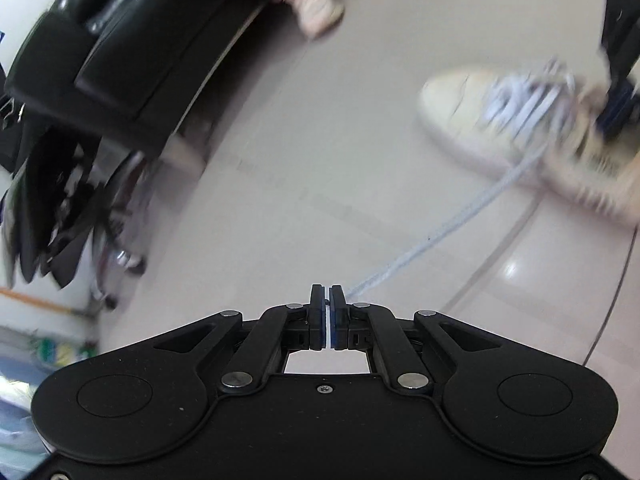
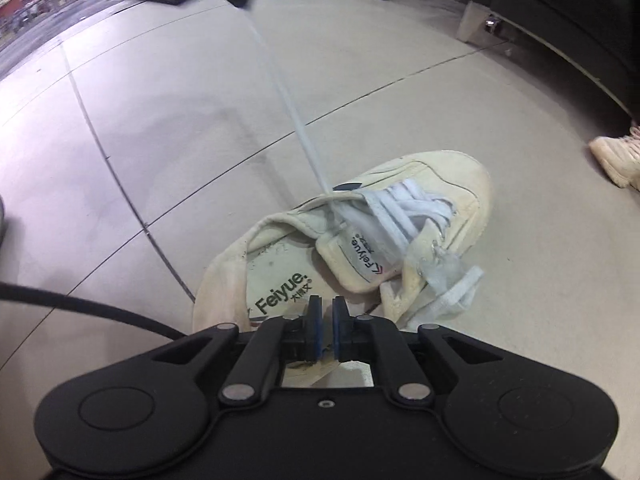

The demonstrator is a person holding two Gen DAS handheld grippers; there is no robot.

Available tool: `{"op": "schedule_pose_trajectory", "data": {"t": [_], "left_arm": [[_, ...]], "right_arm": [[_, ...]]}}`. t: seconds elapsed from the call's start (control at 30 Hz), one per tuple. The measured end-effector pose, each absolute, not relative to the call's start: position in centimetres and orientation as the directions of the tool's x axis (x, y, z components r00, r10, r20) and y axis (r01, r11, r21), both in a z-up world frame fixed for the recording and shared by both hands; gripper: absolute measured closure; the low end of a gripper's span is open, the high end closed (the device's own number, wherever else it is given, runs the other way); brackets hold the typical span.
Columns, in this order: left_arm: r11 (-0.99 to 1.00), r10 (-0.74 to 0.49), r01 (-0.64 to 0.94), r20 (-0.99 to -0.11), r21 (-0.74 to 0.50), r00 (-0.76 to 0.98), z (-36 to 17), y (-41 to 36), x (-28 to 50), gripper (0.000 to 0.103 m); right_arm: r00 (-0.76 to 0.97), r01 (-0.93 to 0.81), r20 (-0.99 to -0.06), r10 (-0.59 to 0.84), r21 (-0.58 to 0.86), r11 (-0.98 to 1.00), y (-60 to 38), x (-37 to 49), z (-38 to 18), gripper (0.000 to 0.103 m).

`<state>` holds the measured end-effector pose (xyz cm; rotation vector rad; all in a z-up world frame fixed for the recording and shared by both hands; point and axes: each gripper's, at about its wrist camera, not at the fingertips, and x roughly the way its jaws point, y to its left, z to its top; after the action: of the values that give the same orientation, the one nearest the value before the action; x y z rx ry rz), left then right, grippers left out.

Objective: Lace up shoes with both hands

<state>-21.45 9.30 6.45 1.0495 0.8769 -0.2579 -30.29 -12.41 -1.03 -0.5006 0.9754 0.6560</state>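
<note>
Shoe (image 2: 352, 240): cream sneaker on tiled floor (image 2: 160, 128), insole print legible in right view only.
Lace (image 1: 440, 236): taut from eyelets to left gripper (image 1: 328, 300), clamped on it.
Right gripper (image 2: 327, 312): jaws nearly together over heel, nothing between.
Sofa (image 1: 140, 60): left view.

Matte black left tool (image 1: 328, 300) and right tool (image 2: 327, 312), blue-padded fingers, silver pivot screws, round housings.
</note>
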Motion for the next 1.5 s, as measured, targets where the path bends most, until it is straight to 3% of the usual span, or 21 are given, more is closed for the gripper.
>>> {"op": "schedule_pose_trajectory", "data": {"t": [0.23,0.37,0.47,0.57,0.63,0.67,0.77,0.8,0.9,1.0,1.1,1.17,1.2,1.23,1.27,1.3,1.33,1.4,1.47,1.5], "left_arm": [[0.418,0.317,0.601,-0.73,0.681,0.606,4.4,11.4,-22.8,0.101],[0.449,0.3,0.593,-0.738,0.668,0.604,2.0,12.1,-24.2,0.1],[0.654,0.291,0.47,-0.77,0.593,0.568,2.6,14.2,-24.1,0.097],[0.832,0.299,0.266,-0.798,0.487,0.524,3.5,17.5,-23.8,0.097],[0.909,0.247,0.17,-0.82,0.381,0.517,3.9,18.7,-23.9,0.097],[0.938,0.161,0.182,-0.834,0.296,0.528,4.1,18.2,-24.2,0.097],[0.926,-0.084,0.359,-0.866,0.115,0.494,3.5,13.7,-24.8,0.092],[0.908,-0.161,0.415,-0.866,0.057,0.473,3.2,12.0,-25.0,0.091],[0.833,-0.34,0.548,-0.858,-0.084,0.385,2.2,6.8,-25.7,0.09],[0.777,-0.388,0.621,-0.856,-0.106,0.34,1.5,3.9,-26.3,0.09],[0.761,-0.394,0.643,-0.851,-0.09,0.347,0.9,3.7,-25.6,0.09],[0.768,-0.394,0.634,-0.848,-0.092,0.354,0.4,4.1,-25.0,0.09],[0.771,-0.396,0.629,-0.847,-0.097,0.354,0.2,4.3,-24.8,0.09],[0.775,-0.399,0.624,-0.845,-0.102,0.357,0.0,4.5,-24.6,0.09],[0.774,-0.403,0.623,-0.843,-0.107,0.356,-0.3,4.6,-24.5,0.089],[0.772,-0.406,0.626,-0.843,-0.109,0.353,-0.5,4.4,-24.2,0.089],[0.769,-0.41,0.629,-0.84,-0.11,0.355,-0.6,4.2,-24.1,0.089],[0.763,-0.432,0.633,-0.833,-0.132,0.347,-0.6,3.8,-23.9,0.088],[0.759,-0.441,0.636,-0.829,-0.14,0.343,-0.7,3.4,-23.9,0.088],[0.754,-0.443,0.642,-0.829,-0.138,0.343,-0.8,3.2,-24.1,0.088]], "right_arm": [[0.424,-0.642,-0.871,0.25,-0.094,0.761,-12.1,-30.0,-1.3,0.099],[0.406,-0.608,-0.872,0.275,-0.033,0.793,-13.2,-29.8,0.3,0.097],[0.435,-0.445,-0.833,0.341,0.13,0.886,-18.1,-28.8,3.6,0.071],[0.459,-0.158,-0.795,0.396,0.365,0.917,-24.0,-25.9,3.9,0.067],[0.442,0.021,-0.781,0.442,0.501,0.865,-26.6,-23.6,2.5,0.067],[0.429,0.091,-0.77,0.473,0.557,0.825,-27.4,-22.6,1.5,0.067],[0.362,0.238,-0.761,0.539,0.634,0.736,-28.0,-20.3,-1.8,0.068],[0.347,0.242,-0.769,0.537,0.626,0.741,-27.8,-20.1,-2.3,0.069],[0.31,0.147,-0.837,0.451,0.51,0.847,-26.7,-19.9,-2.3,0.097],[0.355,-0.167,-0.924,0.139,0.083,0.982,-24.1,-20.8,-0.4,0.097],[0.504,-0.305,-0.828,-0.246,-0.438,0.846,-23.3,-22.1,-0.2,0.096],[0.487,-0.22,-0.833,-0.262,-0.407,0.886,-24.7,-21.7,0.6,0.094],[0.462,-0.159,-0.872,-0.161,-0.26,0.952,-25.6,-21.4,1.4,0.093],[0.446,-0.085,-0.895,0.03,-0.009,0.996,-26.4,-21.0,2.1,0.079],[0.44,-0.045,-0.885,0.153,0.148,0.988,-26.3,-20.5,2.1,0.069],[0.435,-0.026,-0.874,0.218,0.23,0.973,-25.6,-19.9,1.8,0.063],[0.431,-0.006,-0.857,0.282,0.31,0.951,-25.0,-19.3,1.5,0.063],[0.412,-0.044,-0.856,0.313,0.324,0.945,-23.0,-18.4,0.6,0.063],[0.34,-0.177,-0.902,0.265,0.216,0.96,-20.3,-17.6,-0.9,0.068],[0.334,-0.247,-0.926,0.175,0.093,0.965,-19.4,-17.8,-1.6,0.076]]}}
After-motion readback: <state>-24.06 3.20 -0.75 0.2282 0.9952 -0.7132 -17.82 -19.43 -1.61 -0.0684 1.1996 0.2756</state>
